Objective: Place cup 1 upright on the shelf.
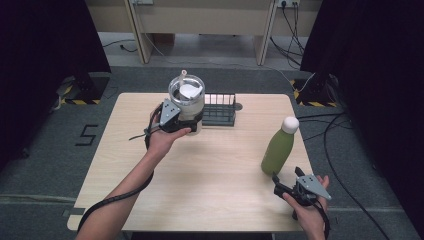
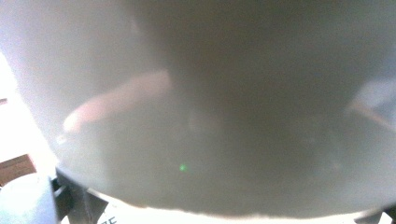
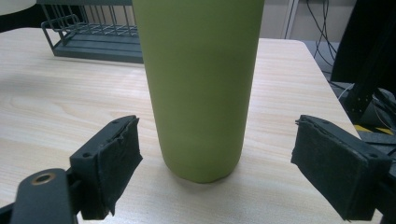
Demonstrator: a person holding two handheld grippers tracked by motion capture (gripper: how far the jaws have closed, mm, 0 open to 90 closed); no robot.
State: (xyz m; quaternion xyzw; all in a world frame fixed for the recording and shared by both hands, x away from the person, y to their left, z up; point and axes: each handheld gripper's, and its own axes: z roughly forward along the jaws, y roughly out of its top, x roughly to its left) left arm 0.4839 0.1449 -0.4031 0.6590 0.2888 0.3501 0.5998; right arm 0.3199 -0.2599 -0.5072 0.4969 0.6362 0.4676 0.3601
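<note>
Presently, item one: clear tumbler (image 1: 187,102), lidded, with straw, held by the left gripper (image 1: 172,119) just in front of the wire rack (image 1: 219,110), which serves as landmark. In the high view the gripper wraps the tumbler's lower body; in the left gripper view the pale wall (image 2: 210,116) presses right up to the lens, so the jaws read as clamped on it, though the pads themselves are hidden.

Item two: green bottle (image 1: 278,149), white cap, upright on the table (image 1: 210,180), well to the right of the rack and nearer the person.

Item three: right gripper (image 1: 295,187), near the bottle on the person's side. Its fingers (image 3: 116,161) are spread wide, one either side of the bottle's base, touching nothing.

Handling note, as a judgement: the tumbler seems bound for the rack. Keep it upright and lower it squarely into the rack before easing the grip. The right gripper should advance until the pads flank the bottle, then close evenly, low enough not to tip it.
</note>
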